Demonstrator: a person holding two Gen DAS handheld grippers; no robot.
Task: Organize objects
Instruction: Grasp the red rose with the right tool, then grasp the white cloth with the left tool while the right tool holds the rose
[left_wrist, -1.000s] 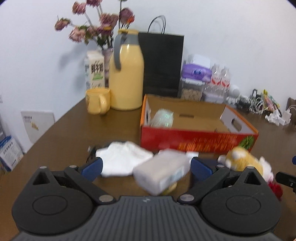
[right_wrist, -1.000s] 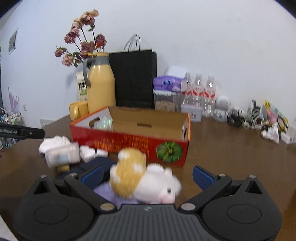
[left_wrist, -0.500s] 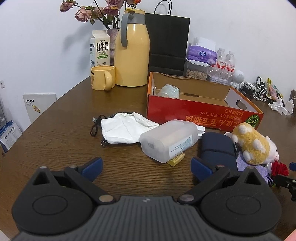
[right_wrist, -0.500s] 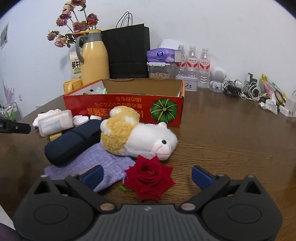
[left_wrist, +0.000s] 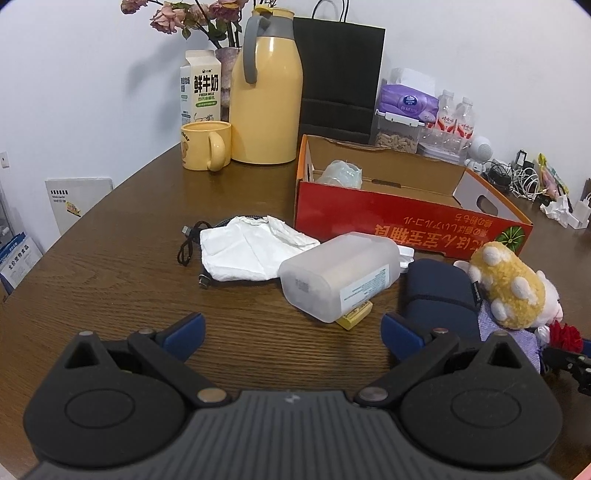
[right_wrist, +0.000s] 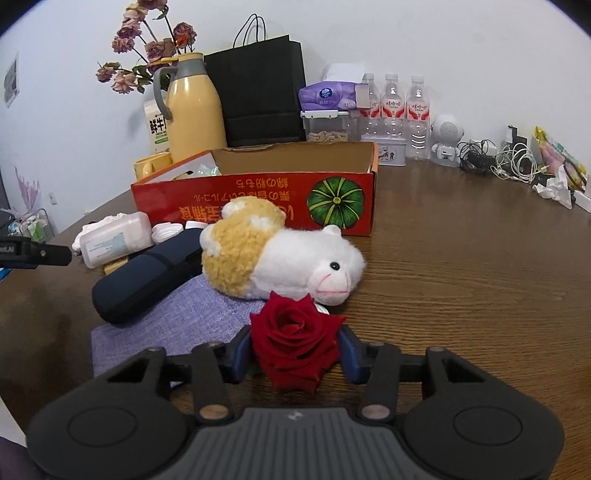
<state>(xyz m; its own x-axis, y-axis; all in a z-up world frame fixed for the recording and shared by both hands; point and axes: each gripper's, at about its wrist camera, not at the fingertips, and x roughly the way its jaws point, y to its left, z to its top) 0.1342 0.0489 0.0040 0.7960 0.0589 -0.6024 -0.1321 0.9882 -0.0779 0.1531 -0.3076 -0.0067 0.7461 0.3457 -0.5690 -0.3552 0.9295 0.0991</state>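
One red rose (right_wrist: 295, 345) lies on the wooden table (right_wrist: 461, 280) between the blue pads of the right gripper (right_wrist: 294, 354), whose jaws are closing with both pads at the petals. Just beyond lie one plush toy (right_wrist: 280, 256), one dark case (right_wrist: 147, 277) and one purple cloth (right_wrist: 166, 332). One red cardboard box (right_wrist: 258, 201), farther back, holds one crumpled clear wrapper (left_wrist: 341, 173), while the left gripper (left_wrist: 291, 332) stands wide open over bare table, near one frosted plastic container (left_wrist: 338, 273).
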